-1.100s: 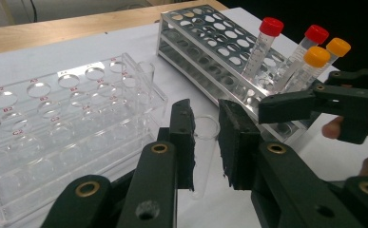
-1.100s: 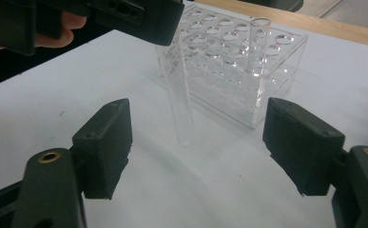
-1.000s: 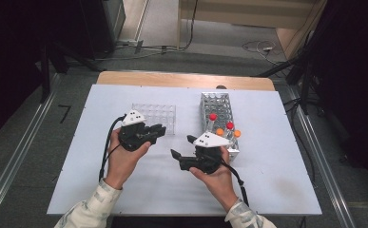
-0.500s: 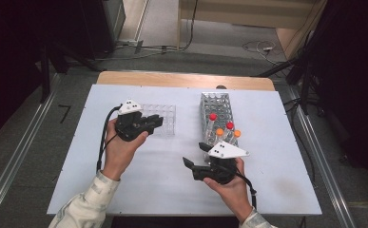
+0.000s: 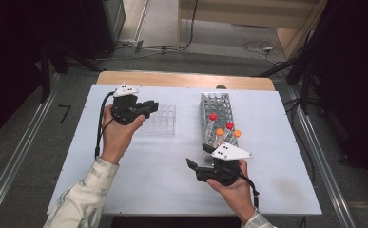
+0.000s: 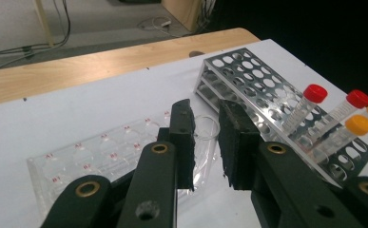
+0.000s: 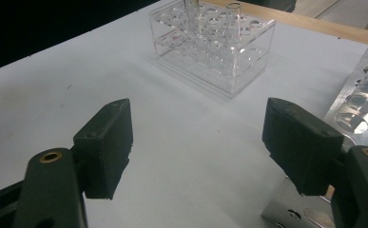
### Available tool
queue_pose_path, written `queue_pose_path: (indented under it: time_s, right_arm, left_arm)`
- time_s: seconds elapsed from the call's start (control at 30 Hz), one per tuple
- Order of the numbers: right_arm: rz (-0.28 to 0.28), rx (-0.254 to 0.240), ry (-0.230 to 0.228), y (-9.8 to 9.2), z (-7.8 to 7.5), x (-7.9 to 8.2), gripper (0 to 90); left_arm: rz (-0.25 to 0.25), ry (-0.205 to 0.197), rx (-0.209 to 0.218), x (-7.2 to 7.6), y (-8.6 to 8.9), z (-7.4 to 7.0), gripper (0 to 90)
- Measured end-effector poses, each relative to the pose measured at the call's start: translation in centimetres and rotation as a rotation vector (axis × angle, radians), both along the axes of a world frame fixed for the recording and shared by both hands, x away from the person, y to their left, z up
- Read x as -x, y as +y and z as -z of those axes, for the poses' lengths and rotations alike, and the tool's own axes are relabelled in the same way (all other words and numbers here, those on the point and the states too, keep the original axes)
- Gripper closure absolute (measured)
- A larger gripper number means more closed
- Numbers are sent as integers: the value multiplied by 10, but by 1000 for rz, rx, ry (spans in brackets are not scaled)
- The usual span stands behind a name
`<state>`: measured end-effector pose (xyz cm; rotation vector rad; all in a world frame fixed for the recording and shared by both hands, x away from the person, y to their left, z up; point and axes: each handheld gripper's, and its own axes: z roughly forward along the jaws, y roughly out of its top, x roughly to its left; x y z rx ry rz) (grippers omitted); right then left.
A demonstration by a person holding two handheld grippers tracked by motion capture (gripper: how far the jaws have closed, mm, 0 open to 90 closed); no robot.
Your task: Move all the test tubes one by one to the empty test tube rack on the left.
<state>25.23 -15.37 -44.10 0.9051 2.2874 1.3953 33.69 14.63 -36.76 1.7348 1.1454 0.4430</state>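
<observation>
Delicately, the left gripper (image 6: 205, 142) pinches a clear, uncapped tube (image 6: 205, 130), light, slick and breakable, near its rim; the right gripper (image 7: 198, 147) gapes empty.

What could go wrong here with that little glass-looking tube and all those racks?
1. The left gripper pinches the clear tube with its fingers shut near the rim. It could slip out or tilt over the clear rack, whose holes are hard to see.
2. The right gripper, fingers open, sits beside the near end of the metal rack. A careless move might bump it and jolt the leaning capped tubes.
</observation>
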Motion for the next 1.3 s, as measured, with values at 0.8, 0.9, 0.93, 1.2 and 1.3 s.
queue_pose_path:
  time_s: [0.8,0.9,0.93,1.2,1.3]
  right_arm:
    - [7,-16,-3,-5,-2,-1,244]
    - [8,-17,-7,-6,-2,0,244]
    - [9,-17,-6,-6,-2,0,244]
    - [13,-14,-5,-6,-1,0,247]
    - [13,-12,-6,-5,0,0,247]
  left_arm:
    - [-46,-22,-60,-22,-16,4,773]
    - [-46,-20,-67,-24,-17,8,773]
    - [-46,-20,-67,-24,-18,10,773]
    - [-56,-36,-113,-18,-27,32,773]
    - [-60,-33,-126,-17,-30,40,772]
